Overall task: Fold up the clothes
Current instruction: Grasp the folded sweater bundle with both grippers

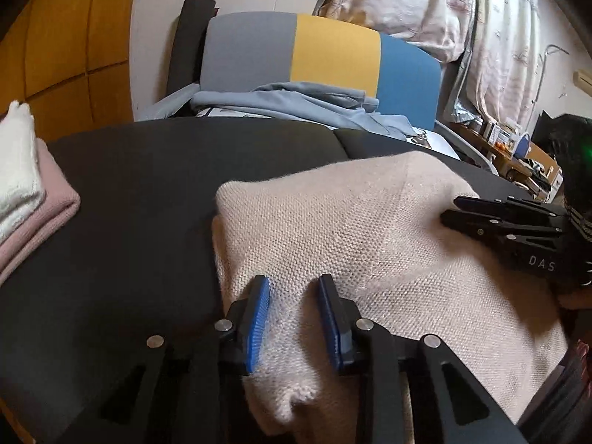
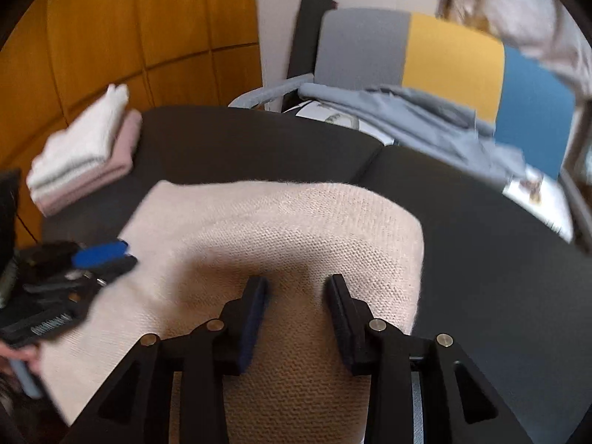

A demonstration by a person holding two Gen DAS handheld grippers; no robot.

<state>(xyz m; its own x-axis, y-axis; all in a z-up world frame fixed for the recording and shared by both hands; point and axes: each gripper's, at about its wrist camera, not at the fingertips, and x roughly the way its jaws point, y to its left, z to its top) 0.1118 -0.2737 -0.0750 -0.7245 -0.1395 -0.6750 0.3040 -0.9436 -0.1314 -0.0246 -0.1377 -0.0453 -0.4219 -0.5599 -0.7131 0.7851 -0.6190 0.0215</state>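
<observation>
We see the left gripper (image 1: 292, 288) with its blue pads parted, jaws apart over the near left part of the beige knit sweater (image 1: 333, 229); a bump of knit rises between the pads but they do not pinch it. The right gripper (image 2: 298, 288) also has its jaws apart, hovering over the sweater's top fold (image 2: 281, 229), nothing clamped. In the left wrist view the right gripper comes in from the right edge over the sweater's far right side; from there we cannot tell how its jaws stand.

The sweater lies folded into a rough rectangle on the dark table (image 1: 129, 192), near the front edge. Well apart, at the table's left end, we note a folded stack: white towel (image 2: 85, 137) on top of a pink garment (image 2: 111, 170). Behind the table stands a chair (image 1: 296, 51) with a grey, yellow and blue back, and light blue clothes (image 1: 296, 101) heaped on its seat. Right wrist view is partly blurred.
</observation>
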